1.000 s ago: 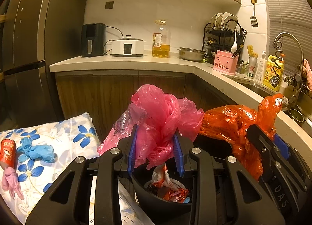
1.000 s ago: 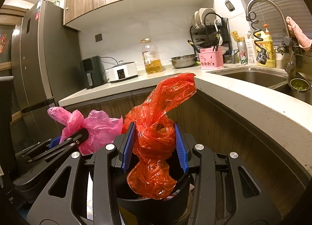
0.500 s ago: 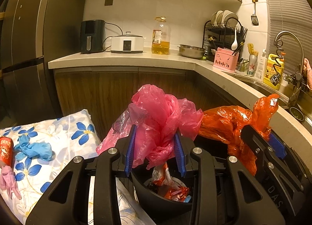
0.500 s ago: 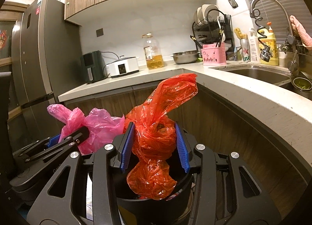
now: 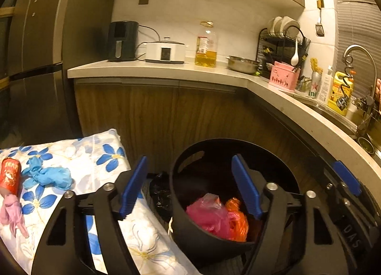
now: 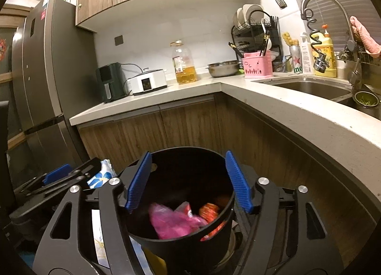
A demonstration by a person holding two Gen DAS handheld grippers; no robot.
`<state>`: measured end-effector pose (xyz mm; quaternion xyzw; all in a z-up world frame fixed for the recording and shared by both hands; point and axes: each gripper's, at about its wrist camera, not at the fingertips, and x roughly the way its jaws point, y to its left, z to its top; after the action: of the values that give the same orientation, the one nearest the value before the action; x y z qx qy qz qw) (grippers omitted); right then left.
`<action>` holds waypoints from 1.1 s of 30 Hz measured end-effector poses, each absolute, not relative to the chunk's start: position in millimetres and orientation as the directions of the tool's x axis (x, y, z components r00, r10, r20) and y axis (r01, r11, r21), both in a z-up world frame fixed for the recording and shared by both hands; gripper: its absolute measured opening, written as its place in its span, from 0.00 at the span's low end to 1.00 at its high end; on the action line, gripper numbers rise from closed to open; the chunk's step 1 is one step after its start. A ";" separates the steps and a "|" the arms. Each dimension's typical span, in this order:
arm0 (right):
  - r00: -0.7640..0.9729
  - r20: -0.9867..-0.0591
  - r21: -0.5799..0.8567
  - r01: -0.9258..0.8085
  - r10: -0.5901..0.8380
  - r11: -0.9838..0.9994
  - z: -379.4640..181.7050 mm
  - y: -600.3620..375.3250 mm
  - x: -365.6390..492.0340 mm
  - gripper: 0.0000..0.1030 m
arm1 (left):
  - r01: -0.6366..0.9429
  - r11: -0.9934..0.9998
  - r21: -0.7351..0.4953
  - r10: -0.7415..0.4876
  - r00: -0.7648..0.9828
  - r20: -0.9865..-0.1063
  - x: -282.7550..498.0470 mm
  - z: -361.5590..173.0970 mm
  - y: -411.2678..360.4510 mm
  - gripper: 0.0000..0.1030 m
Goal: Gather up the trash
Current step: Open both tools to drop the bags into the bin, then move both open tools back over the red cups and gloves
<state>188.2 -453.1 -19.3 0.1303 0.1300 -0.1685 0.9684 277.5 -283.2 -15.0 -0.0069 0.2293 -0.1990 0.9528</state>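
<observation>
Dim kitchen; round black plastic bin [image 5: 202,234] holding crumpled pink bag [image 5: 209,217] and orange bag [image 5: 238,220]; left gripper [image 5: 188,189] and right gripper [image 6: 188,179] spread wide, empty; next, probably fetching blue glove [image 5: 47,176] off floral cloth [image 5: 95,156]

The black bin [image 5: 202,234] is hiding its own base behind the left gripper [image 5: 190,189] frame at 6 o'clock. Inside it, the pink bag [image 6: 173,223] is blurring in the right wrist view, and the orange bag [image 5: 238,221] is lying half covered by it. At 9 o'clock in the left wrist view, the red can [image 5: 9,176] label is staying too small to read.
</observation>
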 end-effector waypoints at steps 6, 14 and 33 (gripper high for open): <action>0.910 -0.312 0.220 0.348 -0.272 0.911 -20.1 -447.0 174.7 0.78 | 0.297 0.951 -0.083 -0.303 0.848 -0.435 265.3 -15.4 -259.7 0.85; 0.911 -0.326 0.239 0.337 -0.252 0.911 -20.4 -431.1 152.8 0.82 | 0.219 0.973 -0.071 -0.227 0.864 -0.450 240.3 -18.1 -223.5 0.93; 0.933 -0.303 0.236 0.271 -0.194 0.933 -16.8 -351.3 120.9 0.82 | 0.024 0.999 -0.048 -0.043 0.898 -0.438 184.6 -24.1 -121.8 0.94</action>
<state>120.9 -351.3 -16.8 0.1382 0.1388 -0.1196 0.9733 184.6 -121.8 -24.1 -0.0205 0.2252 -0.0171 0.9739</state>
